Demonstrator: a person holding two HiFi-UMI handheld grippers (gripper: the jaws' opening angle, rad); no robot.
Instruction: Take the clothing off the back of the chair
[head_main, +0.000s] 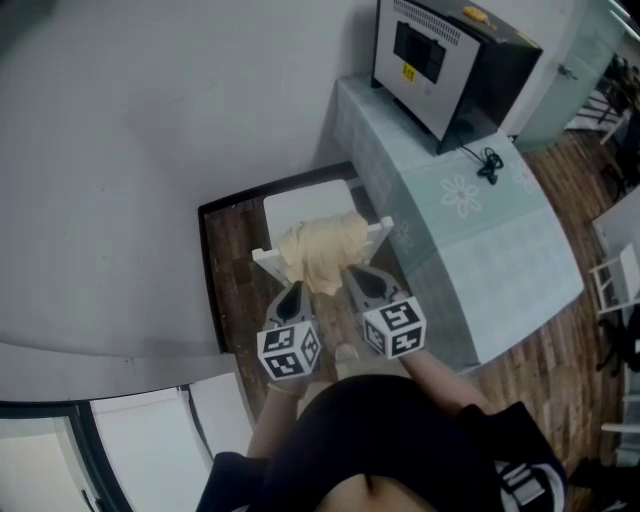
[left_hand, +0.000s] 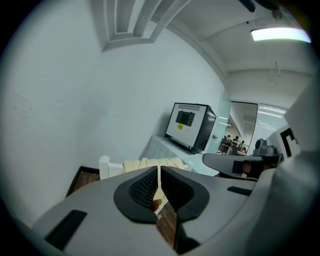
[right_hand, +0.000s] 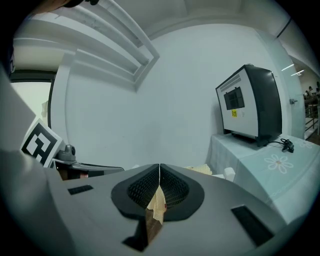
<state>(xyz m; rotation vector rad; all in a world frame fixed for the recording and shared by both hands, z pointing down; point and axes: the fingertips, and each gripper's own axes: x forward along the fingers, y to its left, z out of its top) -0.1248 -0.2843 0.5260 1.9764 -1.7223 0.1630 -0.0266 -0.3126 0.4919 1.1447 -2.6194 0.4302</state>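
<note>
A cream garment (head_main: 322, 250) hangs bunched over the back of a white chair (head_main: 305, 205) that stands against the wall. Both grippers hover just short of the chair back, on my side of it. My left gripper (head_main: 293, 291) points at the garment's left lower edge, and my right gripper (head_main: 357, 272) at its right edge. In the left gripper view the jaws (left_hand: 159, 167) are shut and hold nothing, with the garment (left_hand: 150, 163) draped just beyond them. The right gripper (right_hand: 159, 165) is also shut and holds nothing; the garment (right_hand: 202, 170) lies ahead to its right.
A grey and black box-shaped appliance (head_main: 440, 60) sits on a table with a pale flowered cloth (head_main: 470, 230) right of the chair, a black cable (head_main: 488, 165) beside it. A white wall (head_main: 120, 150) runs behind and left. The floor (head_main: 235, 260) is dark wood.
</note>
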